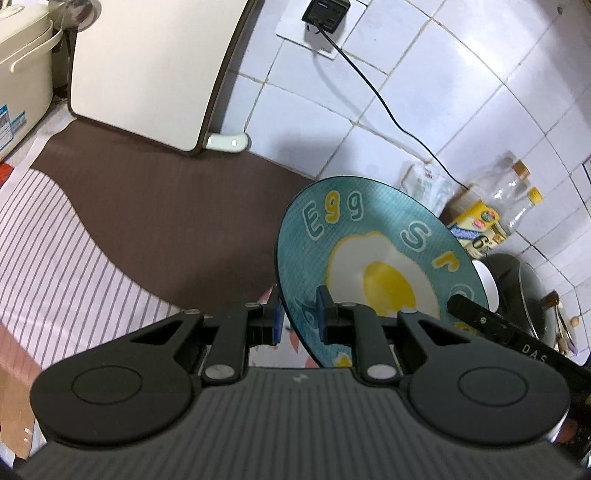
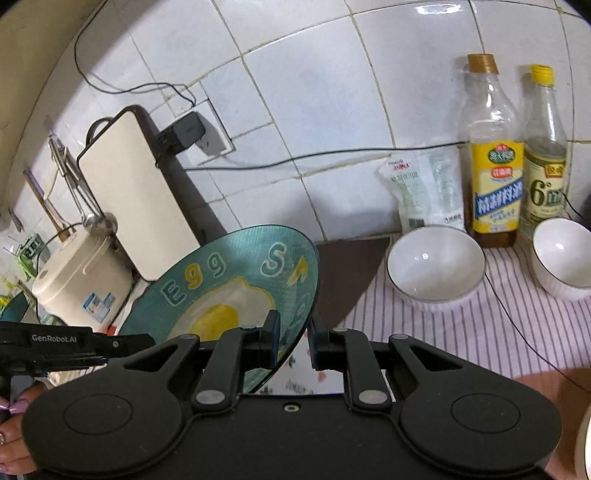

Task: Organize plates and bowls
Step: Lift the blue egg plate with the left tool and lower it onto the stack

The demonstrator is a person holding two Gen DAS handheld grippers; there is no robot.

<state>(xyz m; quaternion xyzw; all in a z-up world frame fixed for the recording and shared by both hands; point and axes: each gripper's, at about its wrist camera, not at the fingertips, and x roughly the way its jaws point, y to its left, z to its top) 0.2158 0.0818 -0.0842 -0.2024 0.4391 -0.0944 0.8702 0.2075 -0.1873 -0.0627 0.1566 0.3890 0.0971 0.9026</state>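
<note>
Up off the counter at a tilt: teal glass plate printed with a fried egg [image 1: 373, 236], face toward both cameras. Gripped at its lower rim by the left gripper [image 1: 300, 314], one blue pad against the back edge, the other pressed on the printed face. Straddled on the opposite rim by the right gripper [image 2: 295, 332], one finger lying over the face, the other just outside the edge with a sliver of floral cloth showing between; cannot tell whether clamped or merely around it.

Beyond the plate in the right wrist view, resting on a purple-and-white striped cloth [image 2: 461, 325]: two white ceramic bowls, upright, the nearer bowl [image 2: 436, 262] close to the plate's rim, the farther bowl [image 2: 561, 254] well apart to the right. Just behind them against the white tiled wall [image 2: 314, 92], a clear bottle with a yellow label [image 2: 495, 155], a second clear bottle with a yellow cap [image 2: 545, 155], and a white plastic pouch [image 2: 421, 192].

To the other side, leaning on the wall: cream rectangular cutting board [image 1: 147, 74], beside a cream rice cooker [image 1: 18, 74]. Below the board, a brown mat [image 1: 166, 221]. Plugged in above, a black charger [image 1: 325, 14], its thin black cable [image 1: 384, 103] trailing across the tiles behind the plate. Partly hidden behind the plate's right edge, a dark lidded pan [image 1: 532, 291].
</note>
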